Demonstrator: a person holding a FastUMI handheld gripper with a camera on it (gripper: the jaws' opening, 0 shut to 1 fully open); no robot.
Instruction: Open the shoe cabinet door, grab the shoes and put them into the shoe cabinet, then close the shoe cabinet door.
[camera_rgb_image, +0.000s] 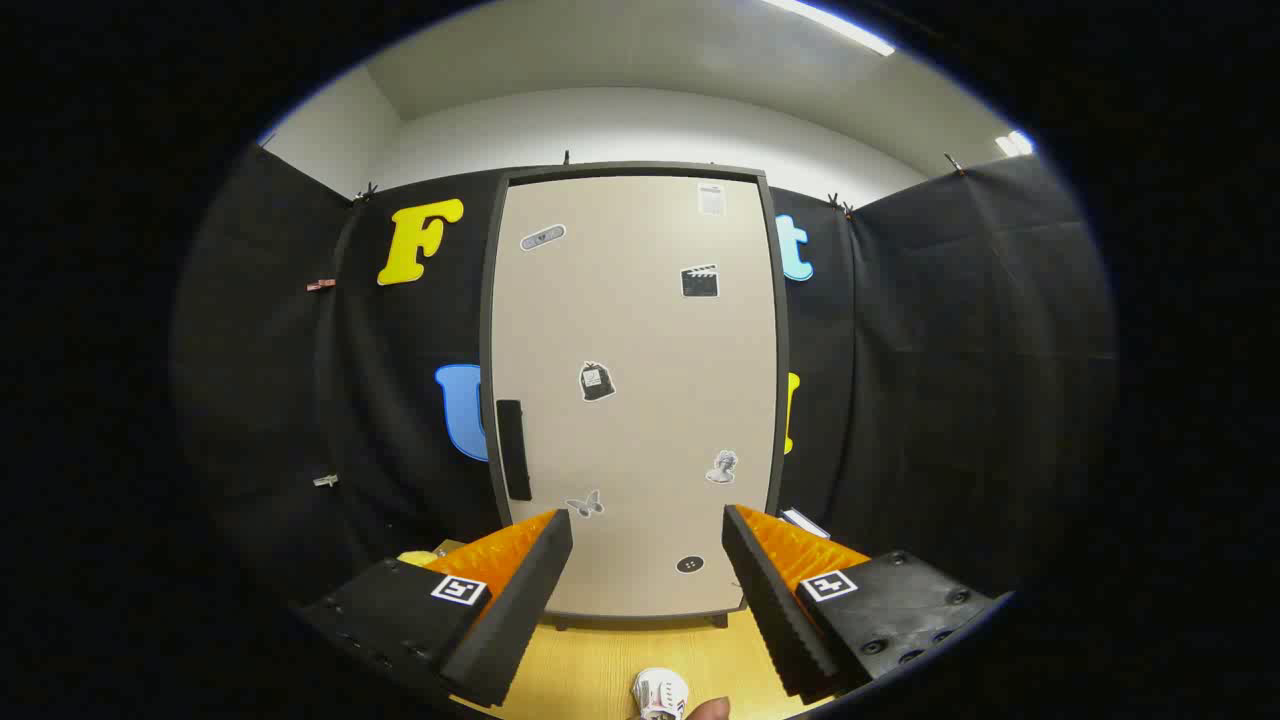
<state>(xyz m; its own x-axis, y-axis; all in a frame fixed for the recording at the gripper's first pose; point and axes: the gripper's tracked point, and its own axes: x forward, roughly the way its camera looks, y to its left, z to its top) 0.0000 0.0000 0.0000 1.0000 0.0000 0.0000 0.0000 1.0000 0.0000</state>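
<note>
I see one shoe cabinet (632, 390) standing upright at the centre of the frame, its single door (640, 330) shut. The door is a smooth, flat beige panel with rounded corners inside a dark frame. One black vertical bar handle (513, 449) sits on its left edge, lower centre-left of the frame. I count seven small stickers (597, 381) scattered over the panel.

My hand-held gripper (648, 535) is spread wide at the bottom of the frame, its two fingers empty, apart from the cabinet and pointing at the door's lower part. Each finger is a wedge with a ribbed inner face, and each body carries one square printed marker.

Below the cabinet lies a yellow wood-grain floor (590, 665). One shoe (661, 692), white with small markings, peeks in at bottom centre, between the fingers.
</note>
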